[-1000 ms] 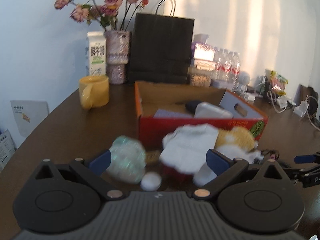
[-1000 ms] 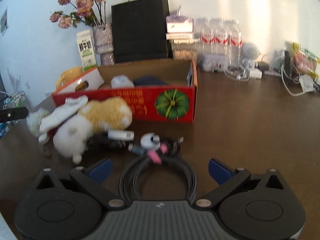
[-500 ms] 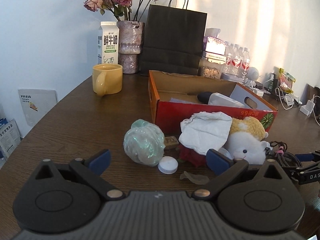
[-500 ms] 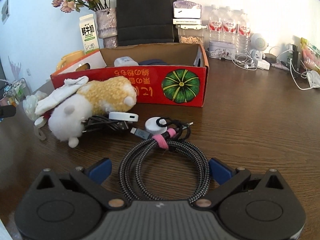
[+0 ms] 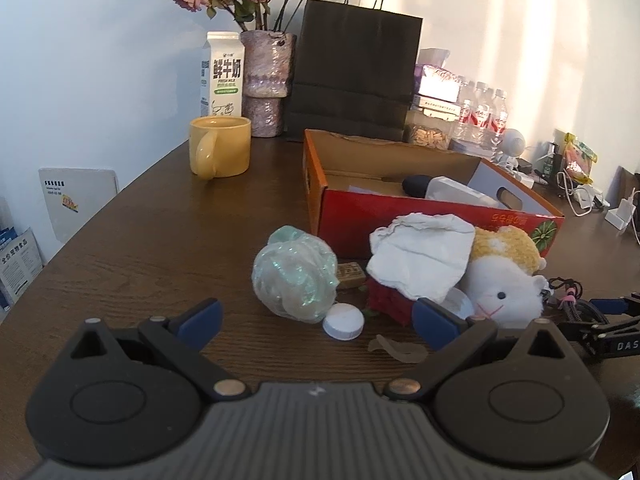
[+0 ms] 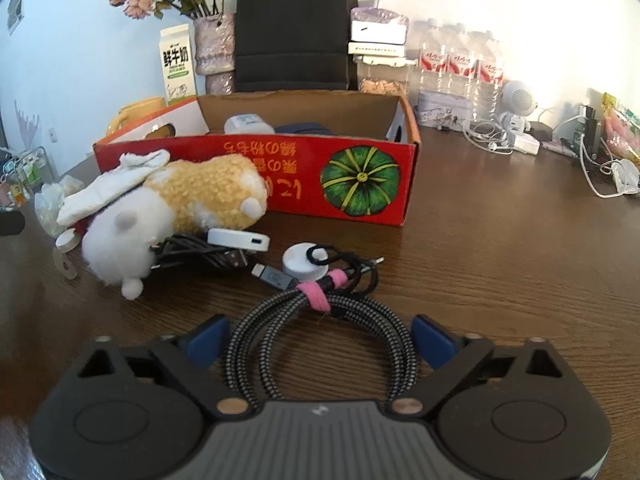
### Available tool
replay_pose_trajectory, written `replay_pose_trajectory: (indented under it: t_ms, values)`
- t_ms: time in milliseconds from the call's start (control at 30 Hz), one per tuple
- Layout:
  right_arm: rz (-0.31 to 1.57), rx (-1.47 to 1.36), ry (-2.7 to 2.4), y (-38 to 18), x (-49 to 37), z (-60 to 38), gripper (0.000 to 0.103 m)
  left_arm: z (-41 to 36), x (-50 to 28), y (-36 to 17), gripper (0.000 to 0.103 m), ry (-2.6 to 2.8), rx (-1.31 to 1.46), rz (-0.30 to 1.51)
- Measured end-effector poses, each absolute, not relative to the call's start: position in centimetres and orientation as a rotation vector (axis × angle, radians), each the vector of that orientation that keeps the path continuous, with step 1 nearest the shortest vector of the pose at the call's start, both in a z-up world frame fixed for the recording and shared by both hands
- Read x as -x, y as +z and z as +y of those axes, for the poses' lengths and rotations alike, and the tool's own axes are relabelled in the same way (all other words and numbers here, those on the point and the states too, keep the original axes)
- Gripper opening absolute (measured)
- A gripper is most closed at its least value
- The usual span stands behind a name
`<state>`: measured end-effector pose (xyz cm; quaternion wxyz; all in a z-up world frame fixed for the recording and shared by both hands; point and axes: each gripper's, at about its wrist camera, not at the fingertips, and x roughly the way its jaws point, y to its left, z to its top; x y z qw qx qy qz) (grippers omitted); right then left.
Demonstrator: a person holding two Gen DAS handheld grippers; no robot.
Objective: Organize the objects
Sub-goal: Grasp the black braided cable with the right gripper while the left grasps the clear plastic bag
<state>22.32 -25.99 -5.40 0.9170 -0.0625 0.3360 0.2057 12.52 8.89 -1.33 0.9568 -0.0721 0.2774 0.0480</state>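
Left wrist view: the left gripper (image 5: 316,316) hangs low over the brown desk (image 5: 168,240) with its jaws spread wide and nothing between the pads. Just beyond them lies a crumpled ball of clear plastic film (image 5: 294,274), with a white bottle cap (image 5: 343,322) touching its near right side. To the right of these, a white cloth (image 5: 420,258) is draped over a dark red object (image 5: 386,300) and partly over a yellow-and-white plush hamster (image 5: 504,276). Behind the pile stands an open red cardboard box (image 5: 400,216) with a few items inside. Farther left on the desk sit a yellow mug (image 5: 220,146), a milk carton (image 5: 222,76) and a vase of dried roses (image 5: 266,80); a black paper bag (image 5: 354,76) stands behind the box.

Right wrist view: the right gripper (image 6: 320,340) sits close to the desk with a coiled braided cable (image 6: 320,344), bound by a pink strap (image 6: 316,290), lying between its blue pads. The jaws have just been closing in on the coil, but the pads stand just beside it, not visibly pressing. Beyond the coil are a round white puck (image 6: 304,258) and a white adapter (image 6: 238,239) resting on a bundle of black cable (image 6: 192,254), against the plush hamster. The red box, printed with a green pumpkin, stands behind them.
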Motion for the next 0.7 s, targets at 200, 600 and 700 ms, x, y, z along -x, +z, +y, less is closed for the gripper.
replay_pose_trajectory:
  t_ms: [200,600,700]
  values:
    - [0.686,0.132,0.425,-5.4,-22.9,-26.2,0.091,8.9,-12.7,-1.5,0.103,0.096,0.151,0.565]
    - [0.658,0.083,0.381,-5.5,-23.7,-27.2,0.089,9.9,-13.8,-1.9,0.103,0.142,0.141,0.573]
    - [0.638,0.079,0.362,-5.3,-23.5,-27.3,0.089,10.1,-14.6,-2.0,0.103,0.152,0.134,0.576]
